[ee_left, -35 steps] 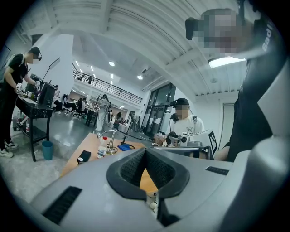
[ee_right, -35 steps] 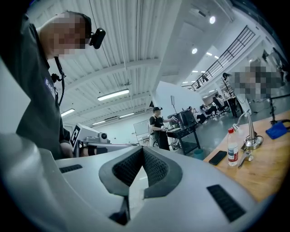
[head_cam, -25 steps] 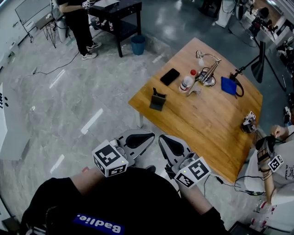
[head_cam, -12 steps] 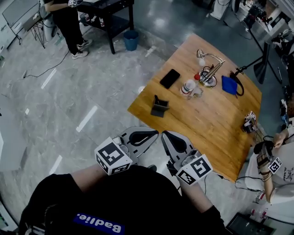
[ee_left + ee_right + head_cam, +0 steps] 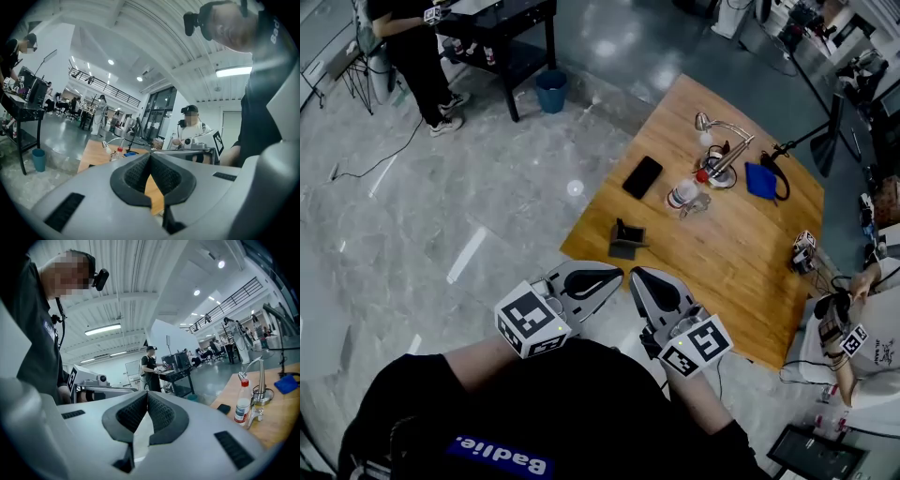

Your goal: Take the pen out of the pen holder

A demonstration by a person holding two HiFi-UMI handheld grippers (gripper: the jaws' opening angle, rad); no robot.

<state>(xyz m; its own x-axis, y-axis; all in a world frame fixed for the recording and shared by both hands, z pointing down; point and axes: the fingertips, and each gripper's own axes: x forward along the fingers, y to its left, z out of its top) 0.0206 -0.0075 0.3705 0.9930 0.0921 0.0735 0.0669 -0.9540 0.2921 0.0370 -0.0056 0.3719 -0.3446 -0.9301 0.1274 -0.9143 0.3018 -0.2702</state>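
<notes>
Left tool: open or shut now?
Shut. In the left gripper view the left tool has its pads meeting at the tips, with nothing held between them.

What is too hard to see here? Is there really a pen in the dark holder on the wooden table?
- Head view: the dark pen holder on the wooden table is too small to show what is in it.
- Both gripper views: the holder is not seen; the grey bodies of the shut left gripper and right gripper fill the lower part.
- Red-capped clear plastic bottle: label too small to read in any view.
</notes>
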